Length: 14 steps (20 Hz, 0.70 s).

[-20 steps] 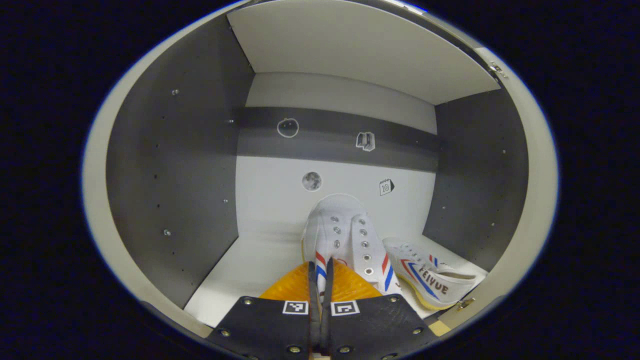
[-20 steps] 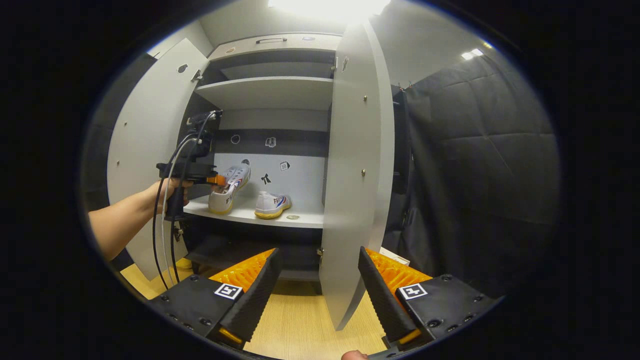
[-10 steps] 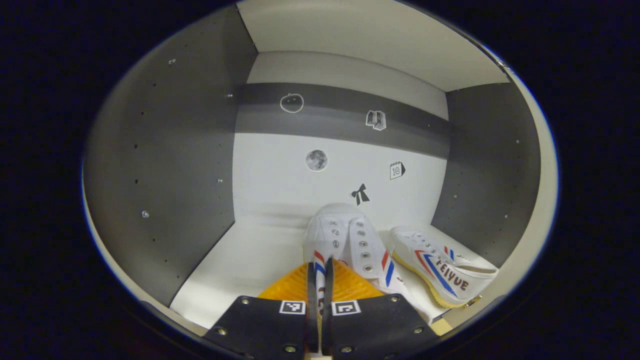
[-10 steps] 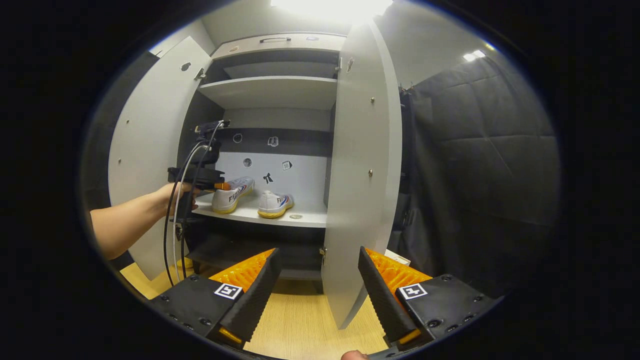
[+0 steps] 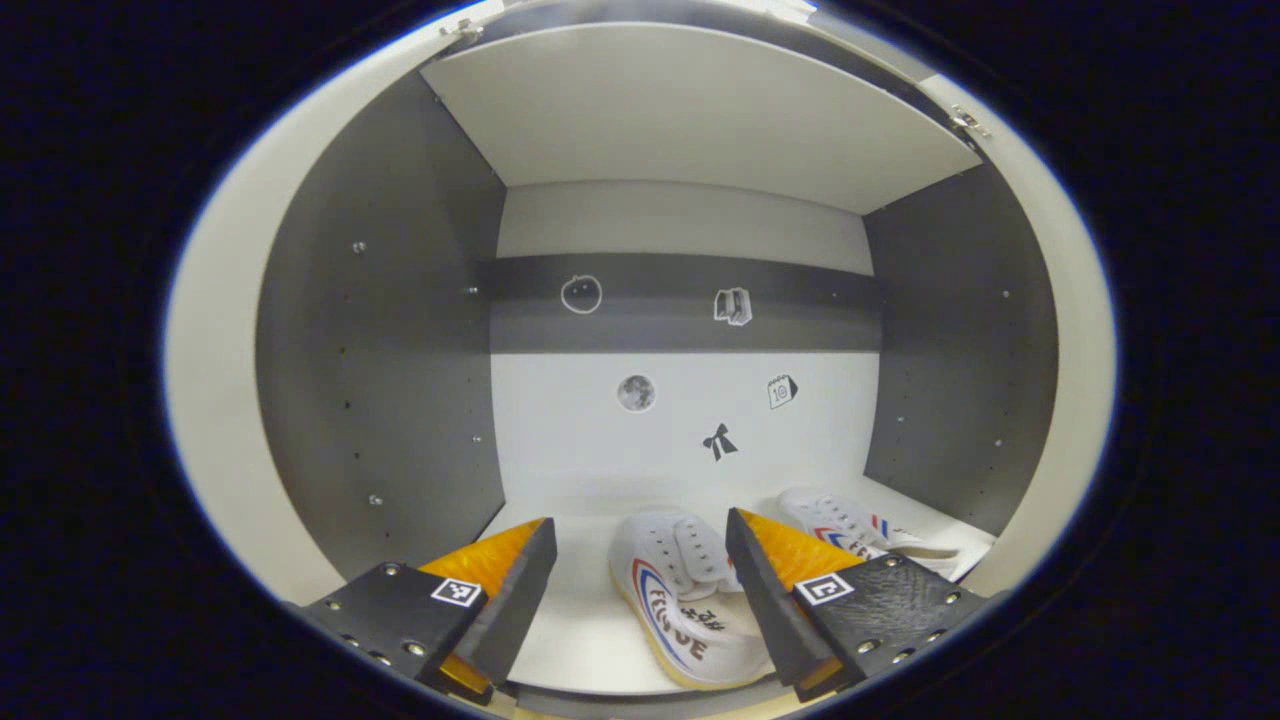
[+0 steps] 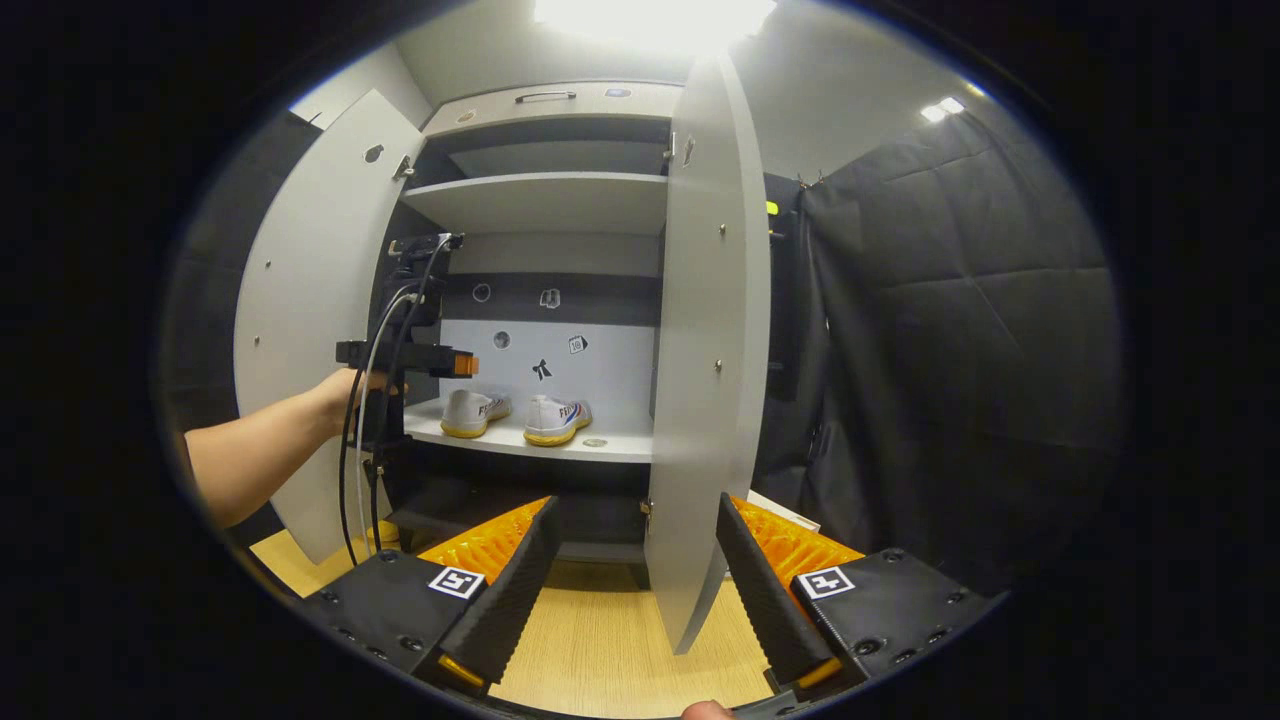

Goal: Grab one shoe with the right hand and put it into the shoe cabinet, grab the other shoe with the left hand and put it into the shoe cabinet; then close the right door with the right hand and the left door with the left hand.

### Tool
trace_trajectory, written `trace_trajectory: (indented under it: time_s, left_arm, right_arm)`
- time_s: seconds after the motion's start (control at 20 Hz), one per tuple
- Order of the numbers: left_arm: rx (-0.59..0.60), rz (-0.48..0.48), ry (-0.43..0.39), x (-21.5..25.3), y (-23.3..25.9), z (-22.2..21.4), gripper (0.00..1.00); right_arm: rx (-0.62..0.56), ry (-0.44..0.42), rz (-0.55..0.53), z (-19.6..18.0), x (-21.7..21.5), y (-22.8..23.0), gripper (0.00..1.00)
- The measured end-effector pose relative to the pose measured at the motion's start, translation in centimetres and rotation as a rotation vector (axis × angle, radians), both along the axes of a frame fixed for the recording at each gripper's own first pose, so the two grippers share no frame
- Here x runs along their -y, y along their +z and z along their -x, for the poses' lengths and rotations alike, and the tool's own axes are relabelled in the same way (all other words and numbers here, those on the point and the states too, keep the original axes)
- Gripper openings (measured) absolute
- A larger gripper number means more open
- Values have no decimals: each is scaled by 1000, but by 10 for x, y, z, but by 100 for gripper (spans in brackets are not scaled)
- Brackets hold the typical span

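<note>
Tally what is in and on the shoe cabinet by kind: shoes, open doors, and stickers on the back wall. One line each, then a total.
Shoes: 2, the left shoe and the right shoe, both on the shelf
Open doors: 2, the left door and the right door
Stickers on the back wall: 5
Total: 9

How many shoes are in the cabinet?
2. One shoe lies on the white shelf between the open fingers of the left hand-held gripper; the other shoe sits beside it, toward the cabinet's right wall. None looks hidden.
</note>
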<state>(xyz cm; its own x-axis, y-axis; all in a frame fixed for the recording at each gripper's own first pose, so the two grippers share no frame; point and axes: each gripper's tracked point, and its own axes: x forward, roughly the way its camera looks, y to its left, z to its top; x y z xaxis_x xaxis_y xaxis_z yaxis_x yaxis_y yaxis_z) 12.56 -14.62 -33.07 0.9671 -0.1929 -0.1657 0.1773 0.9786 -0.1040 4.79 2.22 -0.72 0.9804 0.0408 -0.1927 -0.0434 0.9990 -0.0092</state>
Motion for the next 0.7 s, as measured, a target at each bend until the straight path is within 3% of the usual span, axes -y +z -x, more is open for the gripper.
trace_trajectory:
  time_s: [0.3, 0.7]
  left_arm:
    - [78, 28, 4, 0, 49, 76, 96]
    - [141, -16, 13, -2, 90, 188, 96]
  right_arm:
    - [26, 19, -18, 12, 22, 15, 97]
    - [44, 72, -43, 19, 50, 25, 98]
